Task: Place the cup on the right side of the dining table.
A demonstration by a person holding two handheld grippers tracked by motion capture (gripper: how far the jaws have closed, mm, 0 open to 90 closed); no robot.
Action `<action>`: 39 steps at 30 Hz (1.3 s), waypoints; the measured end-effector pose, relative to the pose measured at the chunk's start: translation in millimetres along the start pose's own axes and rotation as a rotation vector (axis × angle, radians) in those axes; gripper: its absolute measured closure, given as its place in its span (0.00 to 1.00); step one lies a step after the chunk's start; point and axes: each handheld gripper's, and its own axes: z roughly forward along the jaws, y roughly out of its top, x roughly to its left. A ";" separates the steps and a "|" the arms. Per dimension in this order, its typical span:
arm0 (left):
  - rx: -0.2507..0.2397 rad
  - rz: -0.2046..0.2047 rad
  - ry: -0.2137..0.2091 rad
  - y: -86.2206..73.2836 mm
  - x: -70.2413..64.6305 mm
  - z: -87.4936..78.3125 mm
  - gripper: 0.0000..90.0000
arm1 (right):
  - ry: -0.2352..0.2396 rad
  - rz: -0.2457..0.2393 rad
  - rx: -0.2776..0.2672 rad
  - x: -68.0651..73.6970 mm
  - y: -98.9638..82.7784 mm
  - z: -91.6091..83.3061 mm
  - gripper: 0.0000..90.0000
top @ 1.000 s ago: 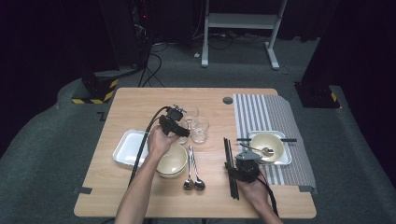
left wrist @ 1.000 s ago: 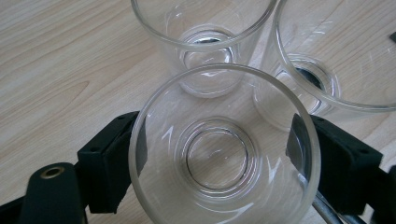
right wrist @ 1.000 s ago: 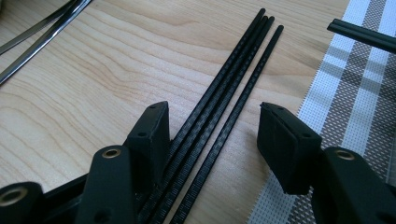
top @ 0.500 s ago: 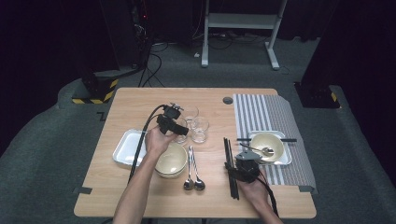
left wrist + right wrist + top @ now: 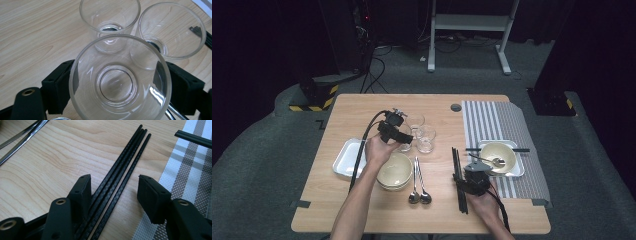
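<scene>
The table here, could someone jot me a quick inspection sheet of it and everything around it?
Surface: wooden table, striped mat at its right.
Job's things: nearest glass between the left gripper jaws; black chopsticks between the open right gripper jaws.
Clutter: two more glasses, stacked bowls, two spoons, white tray, set tray on mat.
Cables: black cable off left gripper.
Surroundings: dark floor, white frame legs.

Clear glossy glass tumbler (image 5: 120, 82), matt black textured chopsticks (image 5: 120, 177) and a woven striped cloth mat (image 5: 190, 175) lay on the pale wood-grain counter (image 5: 50, 160).
</scene>
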 end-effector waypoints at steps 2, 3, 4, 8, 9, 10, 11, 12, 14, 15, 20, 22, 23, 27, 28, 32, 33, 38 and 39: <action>-0.005 0.000 -0.002 -0.1 -0.1 -2.8 0.20 | -0.005 0.000 0.000 0.1 -0.1 -0.3 0.52; -0.010 0.001 -0.007 -0.2 -0.4 -5.4 0.20 | -0.008 0.002 0.000 0.1 -0.2 -0.4 0.52; -0.012 0.004 -0.010 -0.1 -0.3 -6.5 0.20 | -0.007 0.001 0.000 -0.1 -0.2 -0.4 0.53; -0.011 0.007 -0.016 1.0 -1.0 -9.2 0.20 | -0.006 0.001 0.000 -0.3 -0.2 -0.5 0.53; -0.014 0.008 -0.018 1.5 -1.6 -9.7 0.20 | -0.004 0.001 -0.001 -0.4 -0.2 -0.5 0.53; -0.012 0.008 -0.021 2.3 -2.2 -10.6 0.20 | -0.004 0.002 -0.001 -0.4 -0.2 -0.5 0.53; -0.008 0.014 -0.019 3.4 -2.4 -11.8 0.20 | -0.003 0.002 -0.001 -0.5 -0.2 -0.4 0.53; -0.011 0.016 -0.019 5.1 -3.6 -14.1 0.20 | -0.002 0.002 -0.001 -0.6 -0.2 -0.4 0.52; -0.014 0.013 -0.026 5.6 -3.1 -16.9 0.20 | -0.003 0.000 0.000 -0.3 0.0 -0.1 0.50; -0.015 0.007 -0.032 5.3 -2.4 -18.0 0.20 | -0.002 0.000 0.000 -0.3 0.1 0.1 0.50; -0.010 0.016 -0.009 4.2 -1.4 -22.4 0.20 | 0.006 -0.005 0.004 -1.0 0.9 0.6 0.49; -0.019 0.012 -0.017 4.2 -1.9 -26.8 0.20 | 0.005 -0.006 0.005 -0.5 0.8 0.6 0.48; -0.019 0.012 -0.017 4.2 -1.9 -26.8 0.20 | 0.005 -0.006 0.005 -0.5 0.8 0.6 0.48; -0.026 0.017 -0.029 6.3 -3.3 -31.8 0.20 | 0.008 -0.008 0.012 0.9 1.0 -0.3 0.46; -0.028 0.023 -0.025 8.2 -5.2 -33.4 0.20 | 0.005 -0.012 0.013 1.4 1.0 -1.2 0.46; -0.028 0.032 -0.032 11.2 -6.5 -35.4 0.20 | 0.004 -0.019 -0.016 3.3 1.8 -8.2 0.46; -0.029 0.034 -0.033 11.8 -7.1 -35.8 0.20 | 0.003 -0.023 -0.022 3.4 2.2 -9.9 0.46; -0.035 0.040 -0.046 14.8 -10.8 -37.6 0.20 | 0.035 -0.004 -0.029 0.9 3.1 -17.0 0.46; -0.038 0.042 -0.046 15.1 -10.7 -38.2 0.20 | 0.047 0.000 -0.033 0.8 3.2 -18.7 0.47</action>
